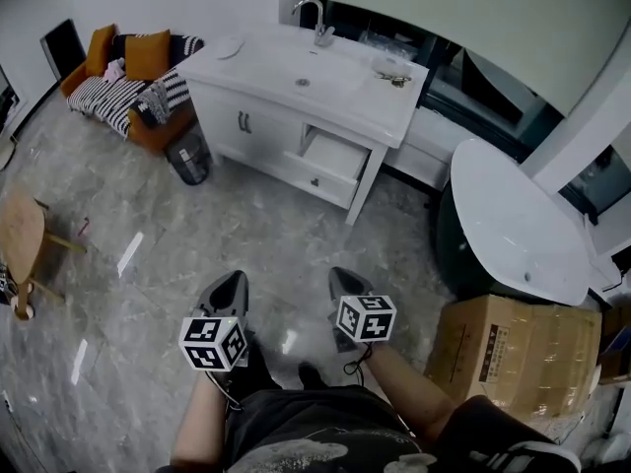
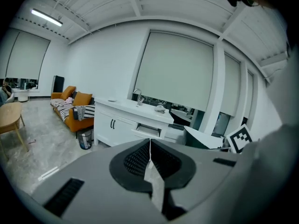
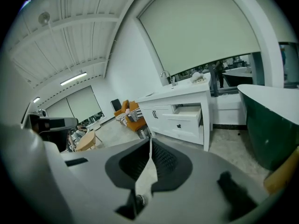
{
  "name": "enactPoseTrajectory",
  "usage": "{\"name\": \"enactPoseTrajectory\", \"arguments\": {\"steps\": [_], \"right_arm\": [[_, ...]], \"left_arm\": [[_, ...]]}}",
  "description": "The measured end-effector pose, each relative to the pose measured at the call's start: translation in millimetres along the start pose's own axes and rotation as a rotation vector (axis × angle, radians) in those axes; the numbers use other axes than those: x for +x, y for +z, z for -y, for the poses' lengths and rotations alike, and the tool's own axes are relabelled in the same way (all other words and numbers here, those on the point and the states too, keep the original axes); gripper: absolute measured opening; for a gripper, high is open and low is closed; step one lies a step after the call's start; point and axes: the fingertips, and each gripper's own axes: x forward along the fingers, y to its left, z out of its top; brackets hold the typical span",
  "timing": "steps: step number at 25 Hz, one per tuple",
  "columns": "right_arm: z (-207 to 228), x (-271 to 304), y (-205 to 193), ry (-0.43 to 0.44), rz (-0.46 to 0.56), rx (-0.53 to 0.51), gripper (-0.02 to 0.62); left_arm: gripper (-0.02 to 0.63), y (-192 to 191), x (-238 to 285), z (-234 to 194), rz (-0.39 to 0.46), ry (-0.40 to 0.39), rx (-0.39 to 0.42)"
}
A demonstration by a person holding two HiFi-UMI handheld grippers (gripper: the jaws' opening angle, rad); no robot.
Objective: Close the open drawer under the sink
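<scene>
This looks like a mock home set up in a big, office-like hall. A white vanity cabinet [image 1: 258, 132] with sink [image 1: 296, 73] and faucet [image 1: 317, 24] stands on a grey marble-look floor [image 1: 197, 239]. An orange sofa [image 1: 126, 67] sits just beside one end, with a dark bathtub [image 1: 513, 227] and cardboard box [image 1: 518, 348] near the other. There are tall roller blinds [image 2: 177, 69] and a ceiling strip light [image 2: 46, 17].

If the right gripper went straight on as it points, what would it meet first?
Likely the grey floor short of the vanity, since the right gripper tilts downward; depth is unclear.
</scene>
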Motion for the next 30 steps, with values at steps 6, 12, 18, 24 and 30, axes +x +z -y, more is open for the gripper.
{"name": "enactPoseTrajectory", "arguments": {"steps": [6,12,18,24,30], "right_arm": [[5.5,48.8,16.5,-0.136,0.015,0.042,0.029],[10.2,97.6,35.1,-0.304,0.062,0.164,0.029],[5.2,127.7,48.9,-0.453,0.120,0.262,0.031],[-8.1,155.1,32.9,-0.548,0.131,0.306,0.031],[-1.1,184.8,26.2,-0.586,0.085,0.299,0.031]], "left_arm": [[0.017,27.1,60.7,-53.6,-0.026,-0.113,0.018],[0.017,65.8,124.6,-110.0,-0.059,-0.225,0.062],[0.017,78.6,167.7,-148.7,-0.131,-0.337,0.099],[0.017,63.2,190.4,-181.6,-0.201,-0.409,0.125],[0.017,53.4,214.0,-199.9,-0.240,-0.401,0.097]]}}
